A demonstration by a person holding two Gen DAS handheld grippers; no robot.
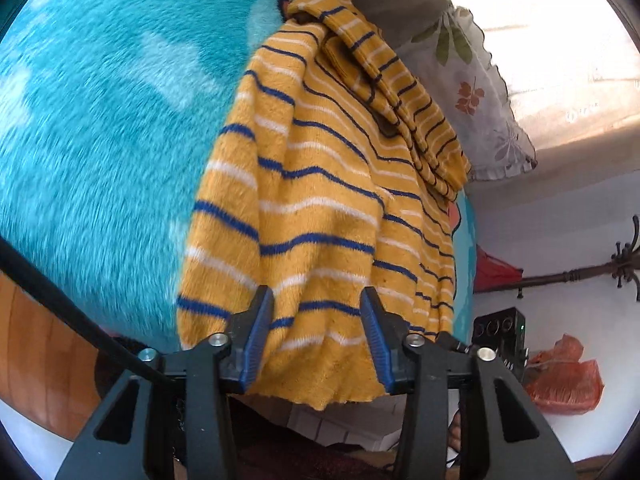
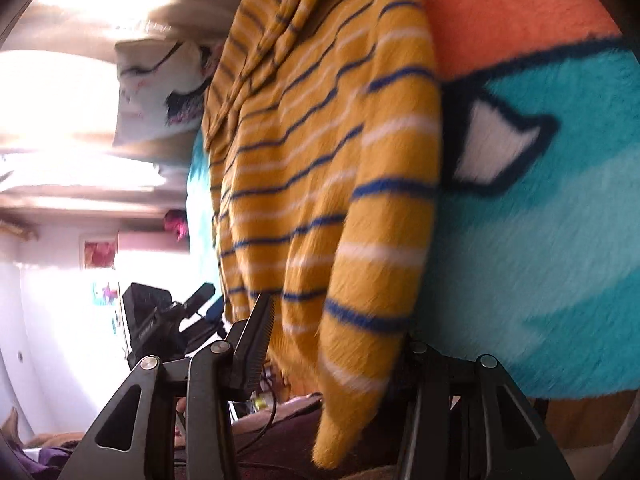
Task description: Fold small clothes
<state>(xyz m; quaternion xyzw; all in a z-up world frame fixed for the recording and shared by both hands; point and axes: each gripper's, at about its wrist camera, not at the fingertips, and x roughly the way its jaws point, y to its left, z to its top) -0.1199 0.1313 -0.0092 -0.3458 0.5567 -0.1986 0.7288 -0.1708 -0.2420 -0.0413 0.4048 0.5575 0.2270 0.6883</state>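
Sweater (image 1: pixel 320 184): a small mustard-yellow knit with blue and white stripes is lying on the turquoise fleece blanket (image 1: pixel 100 128), its hem hanging over the near edge.
Left gripper (image 1: pixel 318 334): its jaws are standing partly apart with the sweater's hem between the blue pads (image 1: pixel 252 344); whether the pads are pressing on the cloth cannot be told.
Right gripper (image 2: pixel 336 344): a fold of the same sweater is draping between its fingers; only the left finger (image 2: pixel 256 344) is showing, the other being covered by cloth, so a grip cannot be told.
Only the left wrist view is showing: a floral pillow (image 1: pixel 472 92) beyond the sweater, a dark wooden coat rack (image 1: pixel 592 272) against the white wall, an orange plastic bag (image 1: pixel 564 380) on the floor, and a black cable (image 1: pixel 60 300) crossing the lower left.
Only the right wrist view is showing: the blanket's orange patch (image 2: pixel 512 24) and a white shape outlined in dark blue (image 2: pixel 492 148), and a black video camera (image 2: pixel 160 320) standing at the left in the bright room.
Sharpness: the right wrist view is blurring, mostly over the blanket and the near stripes.
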